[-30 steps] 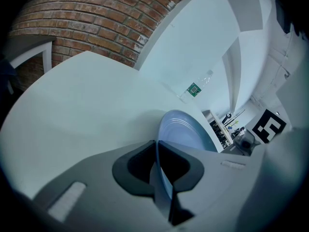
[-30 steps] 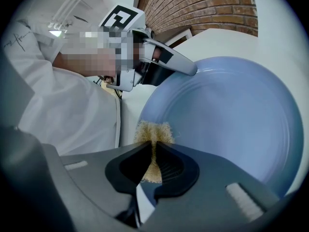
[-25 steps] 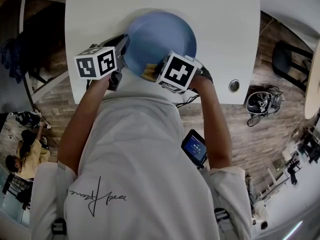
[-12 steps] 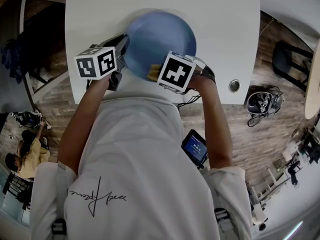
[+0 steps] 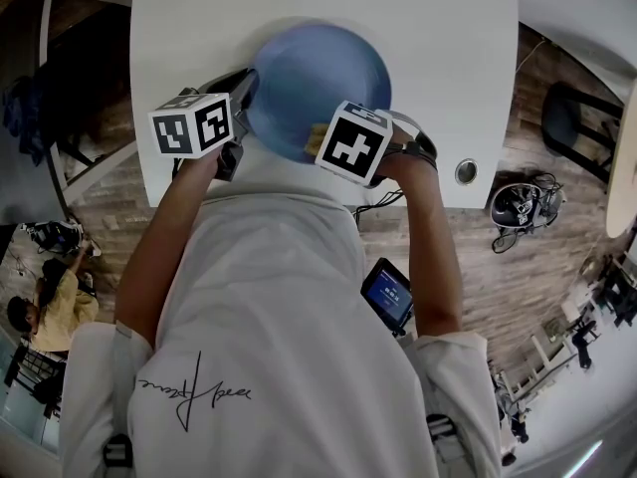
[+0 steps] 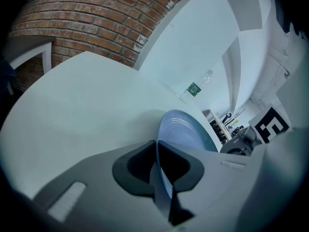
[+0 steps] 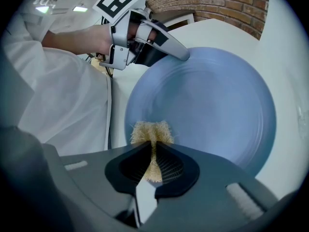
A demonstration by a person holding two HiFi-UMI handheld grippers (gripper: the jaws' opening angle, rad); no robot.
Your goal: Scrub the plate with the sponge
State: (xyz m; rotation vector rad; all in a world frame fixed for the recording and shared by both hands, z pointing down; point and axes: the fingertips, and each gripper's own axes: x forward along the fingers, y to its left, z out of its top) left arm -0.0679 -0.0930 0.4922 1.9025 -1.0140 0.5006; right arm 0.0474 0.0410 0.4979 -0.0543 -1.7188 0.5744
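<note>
The left claw has its jaws drawn nearly together on the rim of a blue plate. The rim runs edge-on straight through the narrow gap, one dark pad against each face, so the plate is pinched firmly. Beyond the jaw tips the plate spreads away and to the right over a white table. Farther ahead of this claw, well past the plate, a clear bottle with a green label stands at the table's far side. A brick wall rises behind the table to the upper left.

The right claw is clamped on a tan, fibrous sponge. The sponge is squeezed thin between the pads, and its frayed end fans out just past the jaw tips. That end lies over the part of the plate's inner face nearest this claw, close to the rim. The rest of the plate fills the space ahead and to the right. Across the plate from this claw, up and to the left, the left claw's jaws bite the opposite rim.

In the head view both claws sit at the plate's near side. The left one is at the plate's left edge. The right one is at the lower right, its marker cube covering its jaws, with a sliver of sponge showing beside the cube.
</note>
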